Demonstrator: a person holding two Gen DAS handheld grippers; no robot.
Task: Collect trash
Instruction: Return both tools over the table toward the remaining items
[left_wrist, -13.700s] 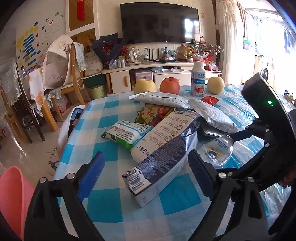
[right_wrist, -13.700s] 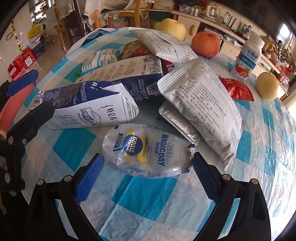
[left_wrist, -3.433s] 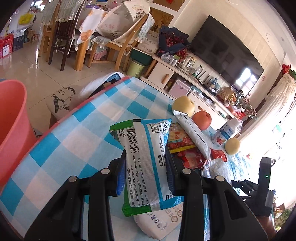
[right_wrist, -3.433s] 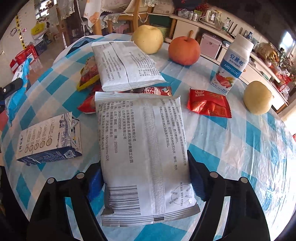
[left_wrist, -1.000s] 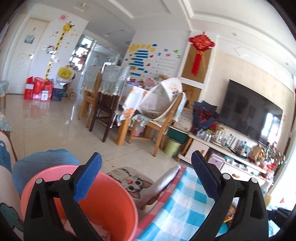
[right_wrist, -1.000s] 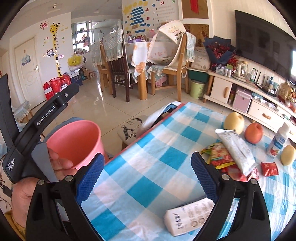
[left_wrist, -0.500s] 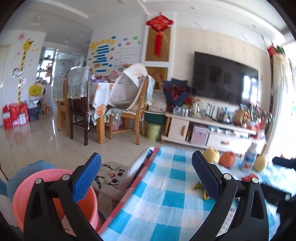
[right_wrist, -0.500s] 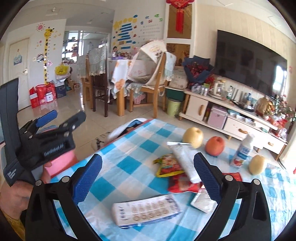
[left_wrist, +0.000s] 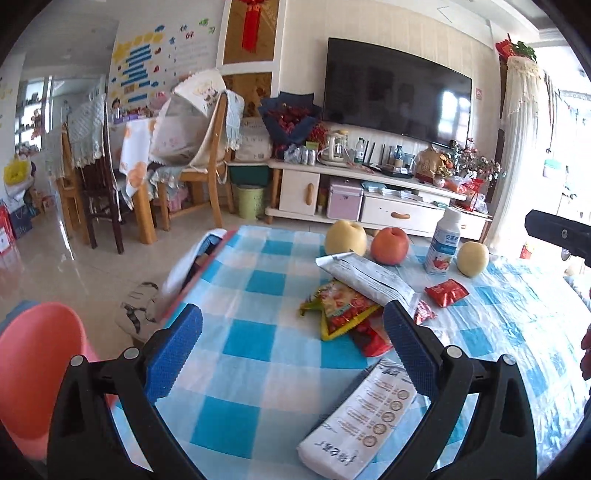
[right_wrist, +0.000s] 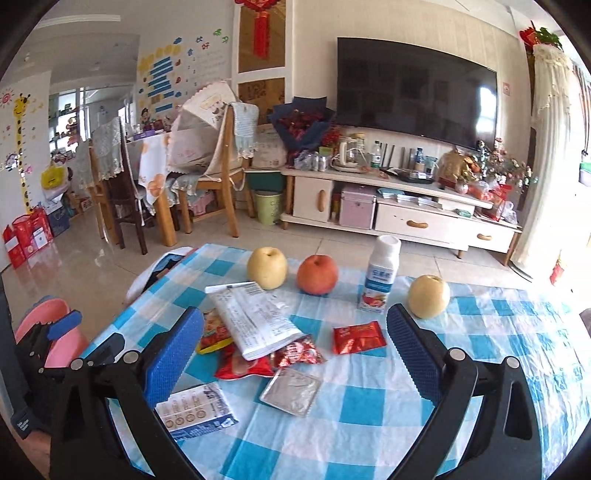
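Observation:
Both grippers are open and empty above the near edge of the blue-checked table. My left gripper hovers over a flattened white milk carton, which also shows in the right wrist view. My right gripper faces a silver foil pouch, a long white wrapper, red and yellow snack bags and a small red packet. The pink bin stands on the floor at the left, beside the table.
Two yellow apples, a red apple and a yogurt bottle stand along the table's far side. A chair seat with clothes sits at the table's left edge. Dining chairs and a TV cabinet stand beyond.
Both grippers have swung from the pink bin back to face the table. Earlier the left gripper held a green snack bag and the right a white bag; both are now empty.

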